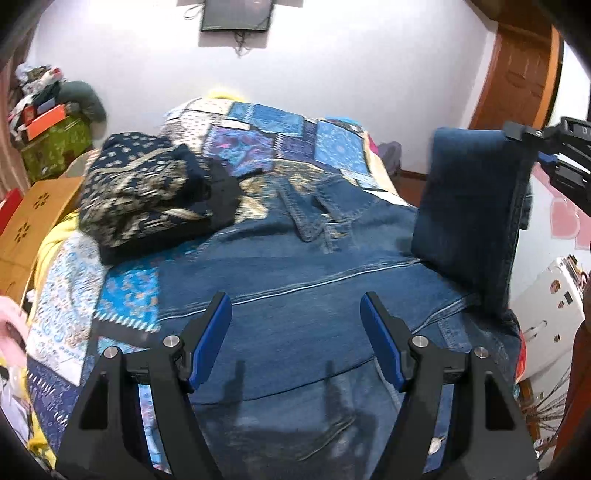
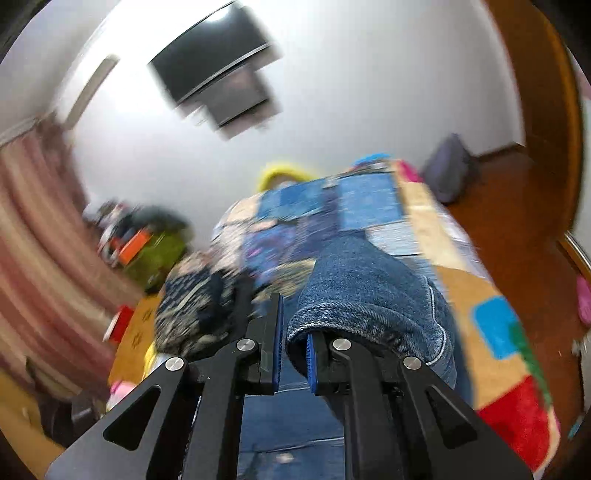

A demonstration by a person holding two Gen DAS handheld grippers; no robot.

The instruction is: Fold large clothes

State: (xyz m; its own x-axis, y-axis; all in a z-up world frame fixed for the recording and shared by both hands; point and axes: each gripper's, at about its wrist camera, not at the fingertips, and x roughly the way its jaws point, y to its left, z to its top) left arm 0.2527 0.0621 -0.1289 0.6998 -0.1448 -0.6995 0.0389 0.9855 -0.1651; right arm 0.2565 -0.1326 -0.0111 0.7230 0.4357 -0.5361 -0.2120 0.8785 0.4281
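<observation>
Blue jeans [image 1: 295, 302] lie spread across a bed with a patchwork quilt [image 1: 258, 144]. My left gripper [image 1: 295, 306] is open and empty, hovering just above the jeans' middle. My right gripper [image 1: 517, 136] at the right edge holds a leg end of the jeans [image 1: 469, 218] lifted upright off the bed. In the right wrist view the right gripper [image 2: 291, 332] is shut on that denim fold [image 2: 365, 291], which drapes over its right finger.
A folded dark patterned garment [image 1: 147, 192] lies on the bed's left part. A wooden table [image 1: 33, 221] stands left of the bed. A door [image 1: 517, 74] is at the back right, a TV [image 1: 236, 14] on the wall.
</observation>
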